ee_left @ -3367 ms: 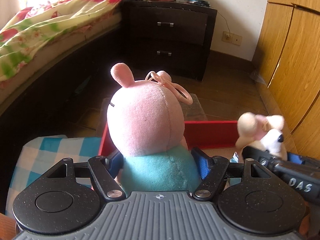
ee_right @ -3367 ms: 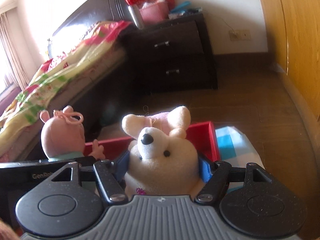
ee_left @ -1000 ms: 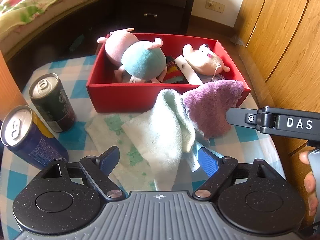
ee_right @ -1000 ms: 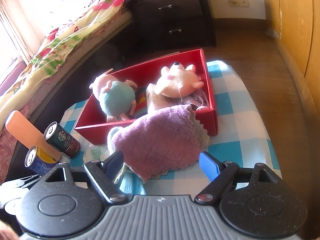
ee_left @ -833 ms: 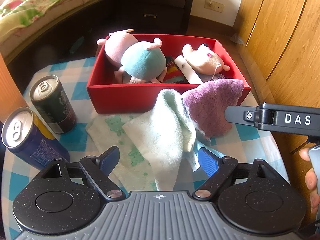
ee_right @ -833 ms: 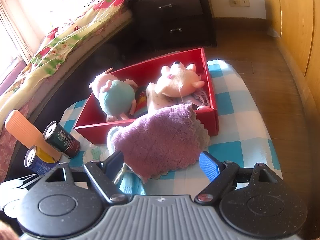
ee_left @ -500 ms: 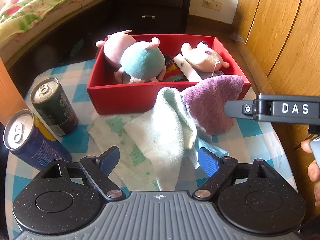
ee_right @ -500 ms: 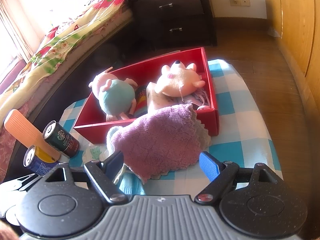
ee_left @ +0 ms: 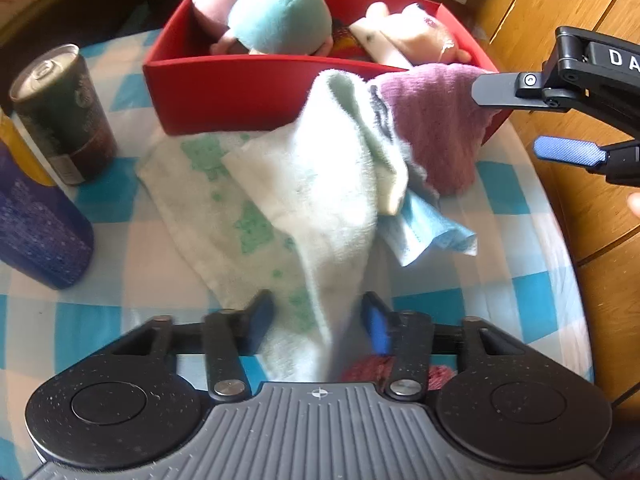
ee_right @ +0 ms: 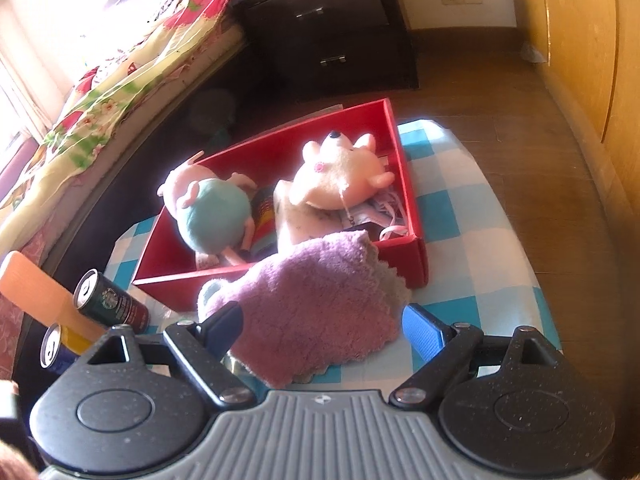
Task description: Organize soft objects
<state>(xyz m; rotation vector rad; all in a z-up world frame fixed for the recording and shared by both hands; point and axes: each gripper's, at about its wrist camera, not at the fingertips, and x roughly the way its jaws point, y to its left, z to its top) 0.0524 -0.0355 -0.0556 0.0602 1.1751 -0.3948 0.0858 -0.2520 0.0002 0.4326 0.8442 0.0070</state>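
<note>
A red box (ee_left: 240, 88) (ee_right: 408, 196) holds a pink-and-teal pig plush (ee_left: 276, 20) (ee_right: 212, 208) and a cream dog plush (ee_left: 416, 36) (ee_right: 344, 176). Cloths lie piled in front of it: a pale green towel (ee_left: 320, 184), a purple cloth (ee_left: 436, 120) (ee_right: 316, 312) and a light blue cloth (ee_left: 432, 232). My left gripper (ee_left: 318, 320) is low over the pale green towel, its fingers partly closed around the towel's near end, blurred. My right gripper (ee_right: 320, 324) is open, its fingers either side of the purple cloth; it also shows in the left wrist view (ee_left: 560, 120).
Two drink cans (ee_left: 60, 112) (ee_left: 36, 224) stand on the left of the blue-checked table (ee_left: 520, 280). An orange flat object (ee_right: 44, 300) leans by the cans. A bed, a dark nightstand (ee_right: 332, 32) and wooden wardrobe doors surround the table.
My left gripper has moved forward and down onto the pale green towel and its fingers have closed in from wide open. My right gripper has moved closer to the purple cloth.
</note>
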